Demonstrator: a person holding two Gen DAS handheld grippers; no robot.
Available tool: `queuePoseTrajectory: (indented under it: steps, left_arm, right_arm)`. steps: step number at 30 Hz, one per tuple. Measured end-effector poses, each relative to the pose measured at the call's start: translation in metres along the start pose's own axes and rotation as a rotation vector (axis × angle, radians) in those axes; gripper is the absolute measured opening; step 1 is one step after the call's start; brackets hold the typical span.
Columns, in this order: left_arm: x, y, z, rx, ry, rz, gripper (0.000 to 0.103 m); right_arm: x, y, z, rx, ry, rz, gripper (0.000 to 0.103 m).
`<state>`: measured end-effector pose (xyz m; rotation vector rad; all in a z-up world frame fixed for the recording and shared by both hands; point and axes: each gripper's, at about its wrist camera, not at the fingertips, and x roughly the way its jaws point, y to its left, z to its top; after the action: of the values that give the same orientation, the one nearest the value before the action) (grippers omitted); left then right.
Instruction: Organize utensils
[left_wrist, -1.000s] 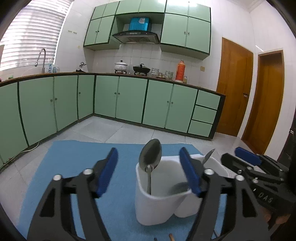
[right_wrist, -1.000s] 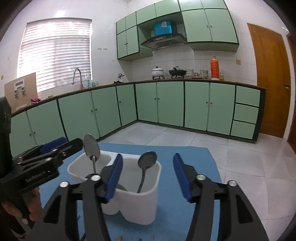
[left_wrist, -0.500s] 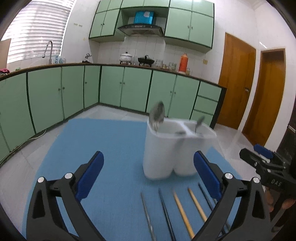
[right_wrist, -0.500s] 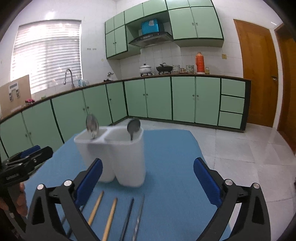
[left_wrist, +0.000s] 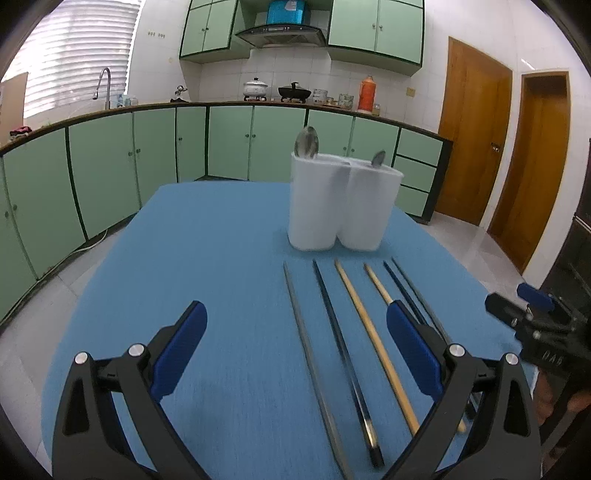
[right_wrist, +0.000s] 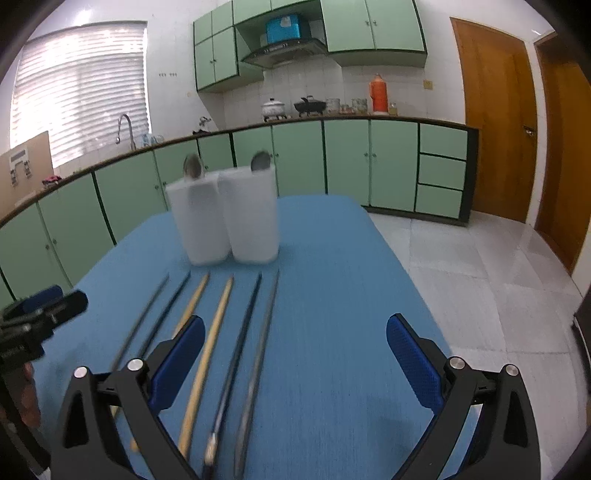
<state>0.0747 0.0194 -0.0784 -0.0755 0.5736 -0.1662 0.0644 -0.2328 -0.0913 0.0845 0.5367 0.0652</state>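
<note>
Both the left gripper (left_wrist: 295, 354) and right gripper (right_wrist: 295, 354) hover spread and empty over six thin, stiff chopsticks (left_wrist: 373, 332) lying before the white two-compartment plastic holder (left_wrist: 343, 203); light and probably slippery, best pinched mid-shaft.

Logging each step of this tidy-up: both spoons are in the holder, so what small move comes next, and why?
Probably lower the right gripper onto the nearest chopstick. Both grippers, left too, are open and empty, six chopsticks lie loose on the mat, and the holder holds only spoons.
</note>
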Motion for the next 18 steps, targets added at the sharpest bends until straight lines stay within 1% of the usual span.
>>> queuePoseTrajectory:
  steps: [5,12,14,18]
  left_arm:
    - [-0.012,-0.003,-0.024,-0.002,0.002,0.021,0.095]
    - [-0.018,-0.007,-0.052,0.014,0.026,0.05,0.095]
    - [-0.021,-0.005,-0.058,0.007,0.025,0.052,0.095]
    - [-0.022,-0.005,-0.064,-0.006,0.028,0.061,0.095]
  right_arm:
    - [-0.019,0.003,-0.035,-0.037,0.004,-0.019,0.097]
    - [-0.028,0.006,-0.063,-0.062,0.001,-0.023,0.095]
    - [-0.029,0.009,-0.068,-0.082,-0.007,-0.037,0.091]
    - [-0.025,0.011,-0.072,-0.094,-0.001,-0.034,0.079]
